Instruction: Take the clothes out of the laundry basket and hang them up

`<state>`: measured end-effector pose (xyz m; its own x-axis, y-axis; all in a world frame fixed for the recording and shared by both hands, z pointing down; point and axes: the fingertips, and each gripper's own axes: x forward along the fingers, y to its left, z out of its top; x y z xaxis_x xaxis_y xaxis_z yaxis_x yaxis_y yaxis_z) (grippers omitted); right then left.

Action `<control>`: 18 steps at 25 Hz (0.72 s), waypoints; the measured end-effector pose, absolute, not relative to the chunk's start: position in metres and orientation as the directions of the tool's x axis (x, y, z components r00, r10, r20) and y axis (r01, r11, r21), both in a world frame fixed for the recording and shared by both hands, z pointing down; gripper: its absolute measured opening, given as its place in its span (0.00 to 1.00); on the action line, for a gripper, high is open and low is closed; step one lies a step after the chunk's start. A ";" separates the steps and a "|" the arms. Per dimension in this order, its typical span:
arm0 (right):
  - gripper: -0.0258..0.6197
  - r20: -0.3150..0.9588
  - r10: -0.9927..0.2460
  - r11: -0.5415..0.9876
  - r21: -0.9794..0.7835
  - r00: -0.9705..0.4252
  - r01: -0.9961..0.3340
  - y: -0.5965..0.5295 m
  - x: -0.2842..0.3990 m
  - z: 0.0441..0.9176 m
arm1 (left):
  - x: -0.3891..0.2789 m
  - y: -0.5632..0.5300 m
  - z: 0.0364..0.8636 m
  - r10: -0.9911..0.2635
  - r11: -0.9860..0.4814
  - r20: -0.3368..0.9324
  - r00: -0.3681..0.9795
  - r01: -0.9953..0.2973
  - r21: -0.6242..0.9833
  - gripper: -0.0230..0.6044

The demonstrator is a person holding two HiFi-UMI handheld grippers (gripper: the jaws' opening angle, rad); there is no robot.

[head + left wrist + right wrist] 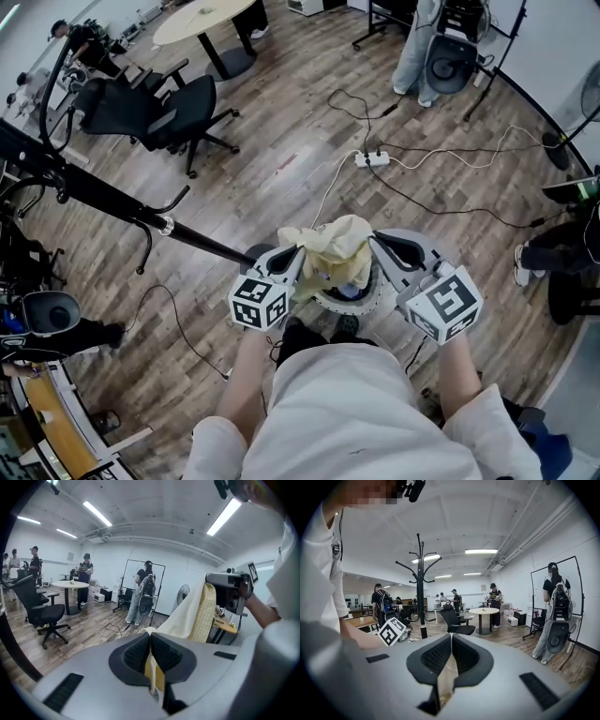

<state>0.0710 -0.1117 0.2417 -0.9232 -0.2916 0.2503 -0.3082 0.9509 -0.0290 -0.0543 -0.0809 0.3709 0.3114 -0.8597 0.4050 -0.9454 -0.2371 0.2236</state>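
A pale yellow garment (339,246) hangs bunched between my two grippers, just above the round white laundry basket (377,302) at my feet. My left gripper (298,261) is shut on one edge of it; in the left gripper view a fold of yellow cloth (152,670) is pinched between the shut jaws of the left gripper (150,637). From there the garment (197,613) stretches across to the other gripper. My right gripper (375,246) is shut on the other edge; in the right gripper view a strip of cloth (449,677) sits in the shut right gripper (451,637).
A black coat stand (141,214) with hooked arms (420,573) rises to my left front. Beyond it are office chairs (164,112) and a round table (211,14). A power strip (372,158) with cables lies on the wood floor ahead. A person (417,47) stands at the back.
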 end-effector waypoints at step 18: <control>0.16 0.368 -0.229 0.966 -0.029 -0.901 -0.257 -0.088 0.011 0.276 | -0.099 -0.052 0.236 -0.924 -0.305 0.155 0.349 -0.919 0.250 0.08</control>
